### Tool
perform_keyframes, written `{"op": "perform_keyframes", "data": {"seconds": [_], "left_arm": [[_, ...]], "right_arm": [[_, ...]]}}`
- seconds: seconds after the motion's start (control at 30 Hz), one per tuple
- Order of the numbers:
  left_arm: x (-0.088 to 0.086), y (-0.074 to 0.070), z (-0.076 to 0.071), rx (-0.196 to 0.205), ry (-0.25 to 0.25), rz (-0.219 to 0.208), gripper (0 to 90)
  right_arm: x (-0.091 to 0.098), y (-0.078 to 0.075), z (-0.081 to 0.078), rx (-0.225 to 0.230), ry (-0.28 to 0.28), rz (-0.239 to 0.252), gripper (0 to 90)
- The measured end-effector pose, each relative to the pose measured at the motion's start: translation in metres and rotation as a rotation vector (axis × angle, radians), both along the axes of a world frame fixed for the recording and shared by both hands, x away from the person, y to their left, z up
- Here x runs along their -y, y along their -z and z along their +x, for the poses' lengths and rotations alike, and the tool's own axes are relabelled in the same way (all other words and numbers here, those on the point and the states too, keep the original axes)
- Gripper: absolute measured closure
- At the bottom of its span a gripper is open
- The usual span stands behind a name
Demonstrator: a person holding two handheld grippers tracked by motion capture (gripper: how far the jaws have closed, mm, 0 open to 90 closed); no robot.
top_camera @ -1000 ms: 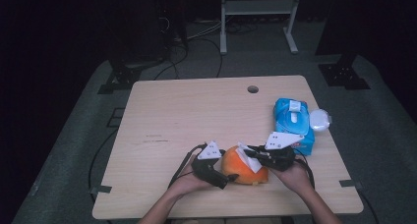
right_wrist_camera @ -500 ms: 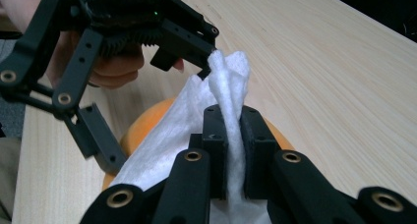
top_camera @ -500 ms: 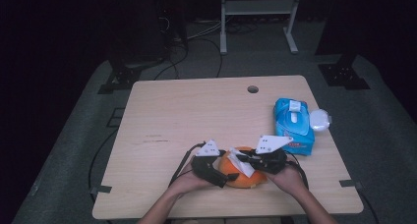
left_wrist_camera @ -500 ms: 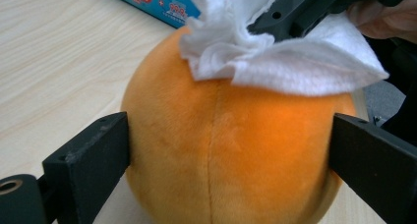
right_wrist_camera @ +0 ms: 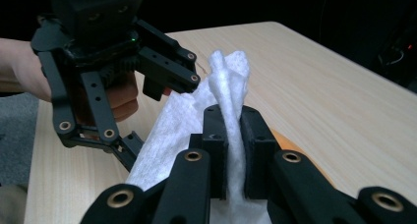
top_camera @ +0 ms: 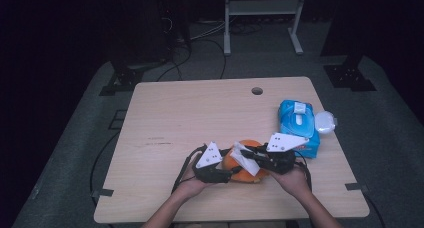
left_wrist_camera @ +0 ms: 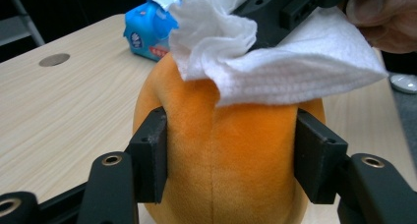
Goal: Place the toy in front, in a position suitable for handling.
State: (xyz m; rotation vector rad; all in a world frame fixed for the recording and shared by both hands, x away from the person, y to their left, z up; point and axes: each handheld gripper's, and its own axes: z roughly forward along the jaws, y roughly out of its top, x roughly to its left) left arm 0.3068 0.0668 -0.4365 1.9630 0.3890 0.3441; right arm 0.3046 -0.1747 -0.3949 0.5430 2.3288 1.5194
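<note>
Since the earlier frames the left gripper (top_camera: 231,172) has just been closing its jaws, and now they press on both sides of the orange plush toy (left_wrist_camera: 221,155), where before they stood wide around it. Both hands have stayed near the same place at the near edge of the desk (top_camera: 190,113).

On the desk the orange plush toy sits near the middle of the near side, between the two grippers. At the right side of the desk, farther away, lies a blue pack of wipes (top_camera: 298,125), and just right of it a small clear lid (top_camera: 325,121).

A white wipe (right_wrist_camera: 231,94) lies over the top of the toy. The right gripper (right_wrist_camera: 234,160) has its jaws pressed together, pinching this wipe.
</note>
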Motion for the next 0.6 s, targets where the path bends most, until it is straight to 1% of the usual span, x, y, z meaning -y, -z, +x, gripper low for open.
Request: {"op": "perform_keyframes", "data": {"seconds": [0.03, 0.07, 0.1, 0.17, 0.23, 0.3, 0.33, 0.37, 0.4, 0.43, 0.47, 0.5, 0.53, 0.57, 0.6], "left_arm": [[-0.002, 0.003, 0.002, -0.019, -0.004, 0.020, 38.0], [-0.005, 0.006, 0.006, -0.043, -0.003, 0.032, 37.1], [-0.009, 0.009, 0.009, -0.067, 0.002, 0.023, 36.6], [-0.018, 0.010, 0.015, -0.114, 0.002, 0.029, 35.0], [-0.024, 0.012, 0.016, -0.133, -0.001, 0.026, 33.9], [-0.029, 0.016, 0.017, -0.157, 0.003, 0.024, 32.1], [-0.029, 0.016, 0.016, -0.160, 0.004, 0.024, 31.0], [-0.029, 0.015, 0.016, -0.160, 0.008, 0.026, 29.7], [-0.028, 0.014, 0.017, -0.161, 0.007, 0.027, 25.6], [-0.027, 0.011, 0.017, -0.160, 0.003, 0.015, 20.9], [-0.027, 0.009, 0.017, -0.148, -0.003, 0.002, 17.0], [-0.027, 0.006, 0.016, -0.126, -0.006, -0.033, 15.6], [-0.027, 0.004, 0.016, -0.117, -0.004, -0.050, 14.1], [-0.026, 0.002, 0.016, -0.113, -0.004, -0.064, 14.0], [-0.025, 0.001, 0.015, -0.095, -0.010, -0.064, 14.1]], "right_arm": [[0.000, 0.004, 0.003, -0.014, 0.006, -0.001, 81.7], [0.000, 0.010, 0.006, -0.028, 0.012, -0.014, 81.7], [0.001, 0.015, 0.009, -0.039, 0.018, -0.030, 81.7], [0.007, 0.021, 0.015, -0.070, 0.028, -0.017, 81.6], [0.013, 0.022, 0.019, -0.073, 0.048, -0.019, 81.6], [0.022, 0.025, 0.022, -0.097, 0.073, -0.011, 81.4], [0.025, 0.027, 0.023, -0.111, 0.083, -0.007, 81.4], [0.027, 0.028, 0.023, -0.112, 0.086, -0.008, 81.4], [0.028, 0.028, 0.023, -0.115, 0.089, -0.008, 81.5], [0.027, 0.028, 0.022, -0.114, 0.089, -0.009, 81.5], [0.024, 0.027, 0.021, -0.103, 0.093, -0.018, 81.6], [0.022, 0.026, 0.020, -0.095, 0.092, -0.020, 81.6], [0.019, 0.026, 0.019, -0.093, 0.078, -0.014, 81.6], [0.016, 0.025, 0.018, -0.093, 0.068, -0.007, 81.6], [0.013, 0.024, 0.017, -0.087, 0.061, -0.006, 81.6]]}}
